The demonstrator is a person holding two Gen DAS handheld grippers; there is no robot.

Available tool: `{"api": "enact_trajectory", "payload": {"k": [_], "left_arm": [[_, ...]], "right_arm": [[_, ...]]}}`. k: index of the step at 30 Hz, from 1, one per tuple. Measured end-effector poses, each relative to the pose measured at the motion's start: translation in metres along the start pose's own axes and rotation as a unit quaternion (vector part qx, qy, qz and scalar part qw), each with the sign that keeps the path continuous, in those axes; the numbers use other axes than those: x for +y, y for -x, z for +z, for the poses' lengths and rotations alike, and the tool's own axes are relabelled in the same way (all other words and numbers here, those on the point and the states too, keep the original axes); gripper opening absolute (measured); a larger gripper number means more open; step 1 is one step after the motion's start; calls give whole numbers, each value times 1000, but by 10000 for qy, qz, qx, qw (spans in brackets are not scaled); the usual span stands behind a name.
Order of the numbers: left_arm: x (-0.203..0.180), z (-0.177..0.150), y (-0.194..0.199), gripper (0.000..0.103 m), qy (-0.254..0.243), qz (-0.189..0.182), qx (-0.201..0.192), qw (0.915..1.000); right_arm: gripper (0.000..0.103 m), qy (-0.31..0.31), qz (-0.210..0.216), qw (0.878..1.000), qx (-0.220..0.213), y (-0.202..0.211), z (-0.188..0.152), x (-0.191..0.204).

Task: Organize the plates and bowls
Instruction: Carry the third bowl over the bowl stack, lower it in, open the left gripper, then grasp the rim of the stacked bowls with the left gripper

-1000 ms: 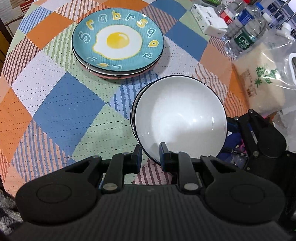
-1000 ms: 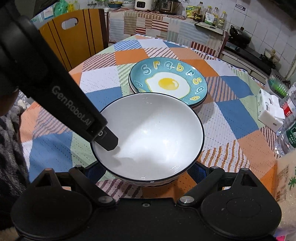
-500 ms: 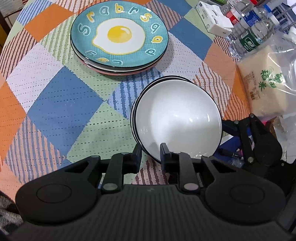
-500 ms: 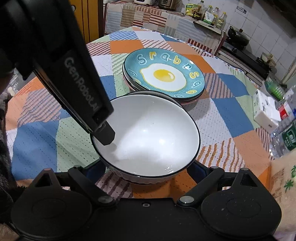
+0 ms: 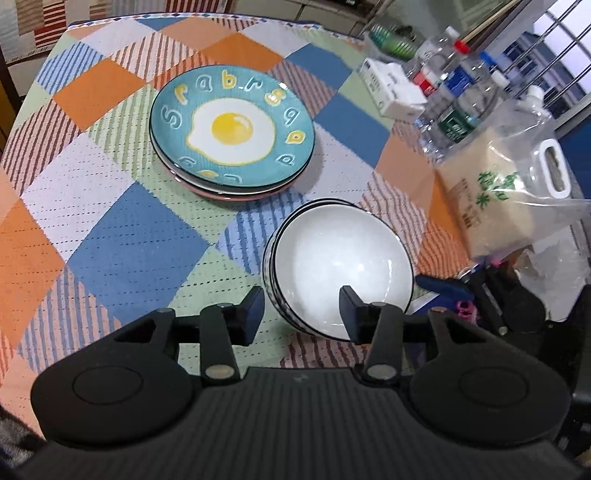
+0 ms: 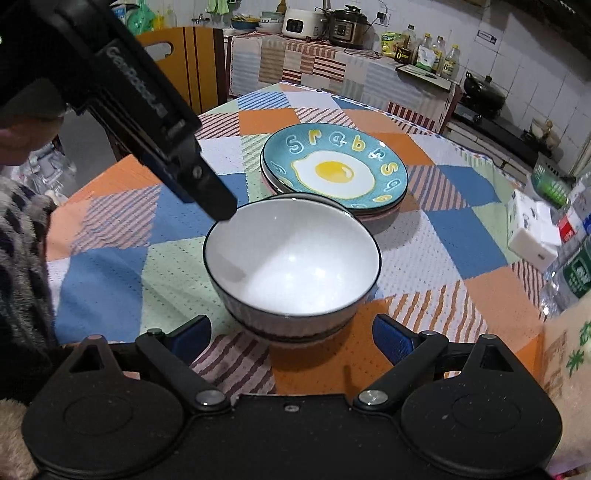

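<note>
Round table under a patchwork tablecloth: orange, blue, green and white diamonds, some striped.

Stack of white bowls with dark rims sits on the cloth near the table's near edge. Stack of plates just behind it, top one teal with a fried-egg print and letters round the rim; lower plates show dark and pink edges. In the right wrist view the bowls overlap the plates; cannot tell if they touch.

Left gripper: jaws have just been opening, now spread to either side of the near bowl rim, pads clear of it. One pad is outside the wall, the other over the bowl's inside.

Right gripper: jaws spread wide, blue pads flanking the base of the bowl stack, not touching it.

Table's right side is cluttered: water bottles, a white box, a clear bag of rice with a handle.

Room: orange wooden chair at the far side, counter with a matching striped cloth, rice cooker, pressure cooker, oil bottles, wok on a stove, white tiled wall. Fuzzy patterned sleeve at the left edge.
</note>
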State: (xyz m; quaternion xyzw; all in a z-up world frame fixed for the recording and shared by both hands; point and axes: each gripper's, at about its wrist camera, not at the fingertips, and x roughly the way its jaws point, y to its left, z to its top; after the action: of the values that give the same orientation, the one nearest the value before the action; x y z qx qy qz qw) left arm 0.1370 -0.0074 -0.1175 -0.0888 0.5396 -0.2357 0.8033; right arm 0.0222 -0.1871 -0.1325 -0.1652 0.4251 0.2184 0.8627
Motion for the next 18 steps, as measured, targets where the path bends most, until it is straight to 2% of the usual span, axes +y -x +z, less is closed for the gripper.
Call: {"api": "enact_trajectory", "payload": {"k": [2,6,10,12,18], "left_arm": [[2,-2,-2,50,-55,-64,-91,9999],[13,-5,-16,51,-68,-116,-216,9997],[33,-5,-38,51,194,-299,-233,9991],[42,-5,-48,51,330,-475,-201,9981],[51,-5,-71,49,412,-899,-186,9949]], "right_arm": [[96,-133,125,9998,115,-5,-4,-3],[97,-481,392,9973,388,-29,-12,-9],[97,-810,477,9937,607,-55,-18,-12],[96,-850,424,9940,547,-63,-18,-10],[96,-636,129,9979,-22,-76,-22,3]]}}
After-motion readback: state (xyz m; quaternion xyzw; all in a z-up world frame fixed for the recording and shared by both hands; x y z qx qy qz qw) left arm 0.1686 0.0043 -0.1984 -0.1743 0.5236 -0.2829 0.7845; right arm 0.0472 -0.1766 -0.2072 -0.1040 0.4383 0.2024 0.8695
